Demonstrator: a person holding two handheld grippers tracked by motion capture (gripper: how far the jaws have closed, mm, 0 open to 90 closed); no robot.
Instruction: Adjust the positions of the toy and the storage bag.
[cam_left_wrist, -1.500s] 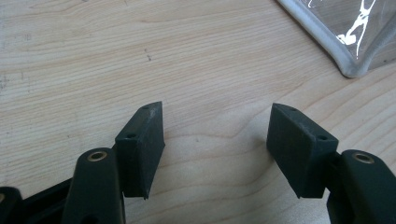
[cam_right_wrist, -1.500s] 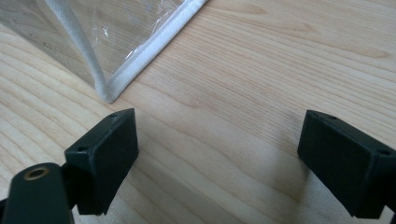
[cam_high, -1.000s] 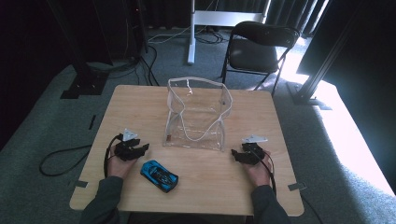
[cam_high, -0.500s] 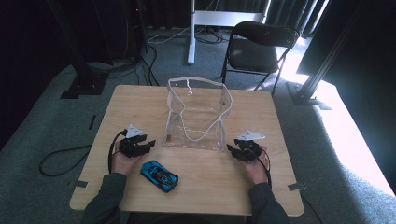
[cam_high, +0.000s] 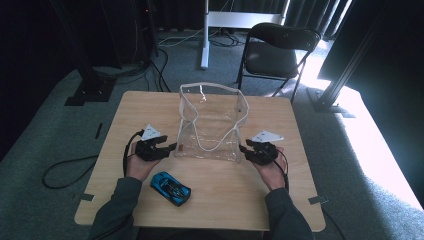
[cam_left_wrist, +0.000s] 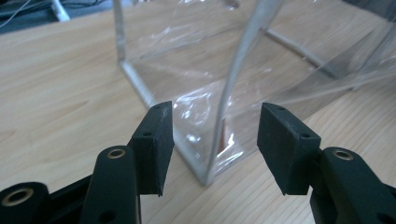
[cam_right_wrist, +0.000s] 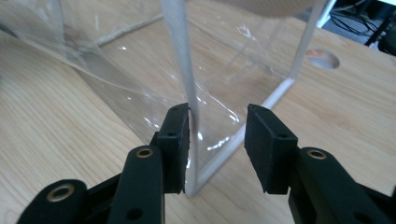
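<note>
Meanwhile, the left gripper (cam_high: 170, 148) is spreading its fingers (cam_left_wrist: 154, 140) wider around the near left corner of the clear bag (cam_high: 212, 125) standing on the tabletop (cam_high: 280, 200), while the right gripper (cam_high: 243, 148) is narrowing its fingers (cam_right_wrist: 175, 144) around the bag's near right corner edge, not yet pressing it.

Both grippers, left (cam_high: 172, 147) and right (cam_high: 243, 148), face inward, fingers seemingly apart.

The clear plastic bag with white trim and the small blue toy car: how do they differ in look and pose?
The clear plastic bag with white trim is see-through; the small blue toy car is opaque. The bag stands upright and tall mid-table; the car lies low near the front edge. Both rest on the wooden table.
</note>
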